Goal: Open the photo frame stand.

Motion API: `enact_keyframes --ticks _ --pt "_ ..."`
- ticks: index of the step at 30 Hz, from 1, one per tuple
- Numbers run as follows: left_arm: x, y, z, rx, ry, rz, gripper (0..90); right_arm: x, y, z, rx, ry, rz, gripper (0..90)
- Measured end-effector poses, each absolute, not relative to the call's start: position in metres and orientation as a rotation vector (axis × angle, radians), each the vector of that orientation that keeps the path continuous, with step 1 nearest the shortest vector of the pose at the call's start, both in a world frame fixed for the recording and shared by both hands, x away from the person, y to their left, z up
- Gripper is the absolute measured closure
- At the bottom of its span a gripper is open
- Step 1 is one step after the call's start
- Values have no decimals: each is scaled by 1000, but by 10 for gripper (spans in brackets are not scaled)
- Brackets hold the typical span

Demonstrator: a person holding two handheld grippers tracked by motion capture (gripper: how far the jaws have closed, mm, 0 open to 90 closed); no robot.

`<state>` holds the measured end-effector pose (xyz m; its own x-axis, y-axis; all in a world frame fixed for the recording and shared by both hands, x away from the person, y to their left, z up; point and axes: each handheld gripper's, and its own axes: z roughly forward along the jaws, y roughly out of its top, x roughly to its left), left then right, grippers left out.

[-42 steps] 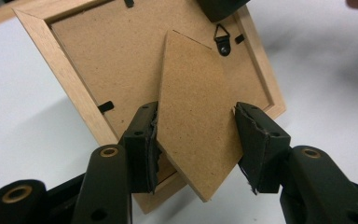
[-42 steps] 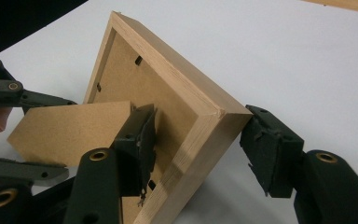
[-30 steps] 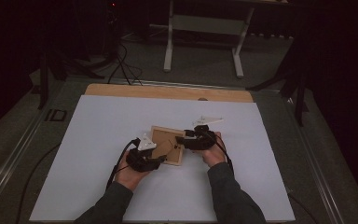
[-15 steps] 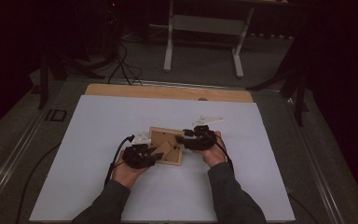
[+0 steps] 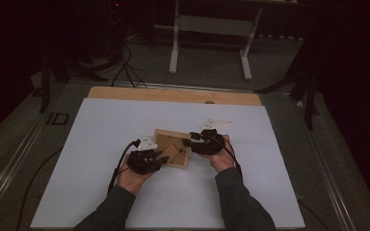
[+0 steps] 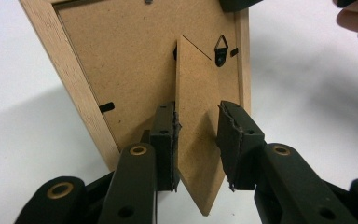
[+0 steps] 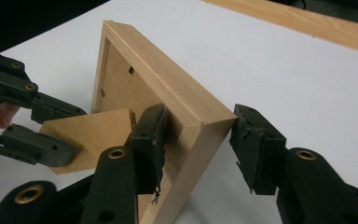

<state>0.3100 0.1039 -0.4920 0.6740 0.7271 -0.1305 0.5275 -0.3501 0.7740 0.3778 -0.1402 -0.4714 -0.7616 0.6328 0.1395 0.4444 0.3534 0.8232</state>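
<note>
Both grippers' jaws have just been closing, L gripper (image 6: 196, 149) round the brown fibreboard stand flap (image 6: 199, 140), R gripper (image 7: 200, 149) loosely astride the face-down light wooden picture frame (image 5: 172, 148) mid-table w/ gaps left, so a hard tug could snap the flap's hinge.

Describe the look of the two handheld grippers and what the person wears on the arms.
Both the left gripper and right gripper are black, with brass-coloured pivot rivets and worn black pads. Each carries a pale three-cornered plate and trails a black cable. The sleeves are dark grey.
</note>
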Motion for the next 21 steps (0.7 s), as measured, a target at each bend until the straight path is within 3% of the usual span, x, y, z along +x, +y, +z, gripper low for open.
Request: enact_keyframes --ticks 21 --pt "316 102 -496 2048 981 344 702 373 -136 -465 921 2383 1340 556"
